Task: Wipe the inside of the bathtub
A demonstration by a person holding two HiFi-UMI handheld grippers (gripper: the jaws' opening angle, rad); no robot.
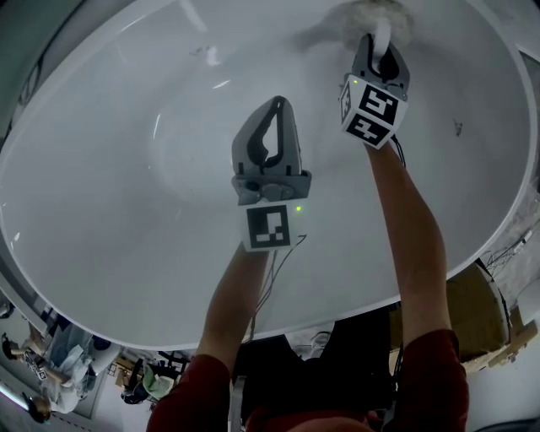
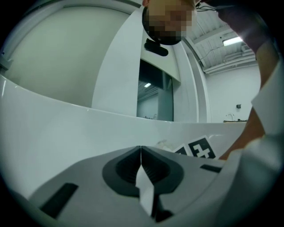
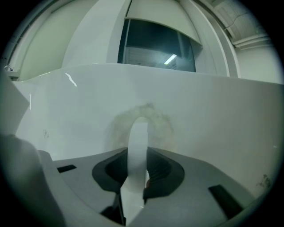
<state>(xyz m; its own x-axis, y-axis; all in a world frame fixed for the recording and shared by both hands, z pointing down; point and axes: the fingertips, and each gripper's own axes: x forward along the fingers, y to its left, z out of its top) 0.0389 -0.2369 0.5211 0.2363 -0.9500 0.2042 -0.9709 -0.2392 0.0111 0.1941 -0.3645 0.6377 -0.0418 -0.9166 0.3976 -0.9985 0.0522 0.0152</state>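
White bathtub (image 1: 126, 186) is filling the head view. A round fuzzy pad (image 1: 364, 13) is lying flat against the far inner wall near the top edge, its white handle (image 3: 137, 146) rising from it. Right gripper (image 1: 380, 44) is clamping that handle between its jaws, arm reaching deep into the basin. Left gripper (image 1: 277, 108) is hanging over the tub's middle, jaws pressed together, gripping nothing, well apart from the pad.

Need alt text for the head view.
The right tool clamps the white handle of a fuzzy pad held against the far wall of a white bathtub. The left tool, shut and empty, hangs mid-tub.
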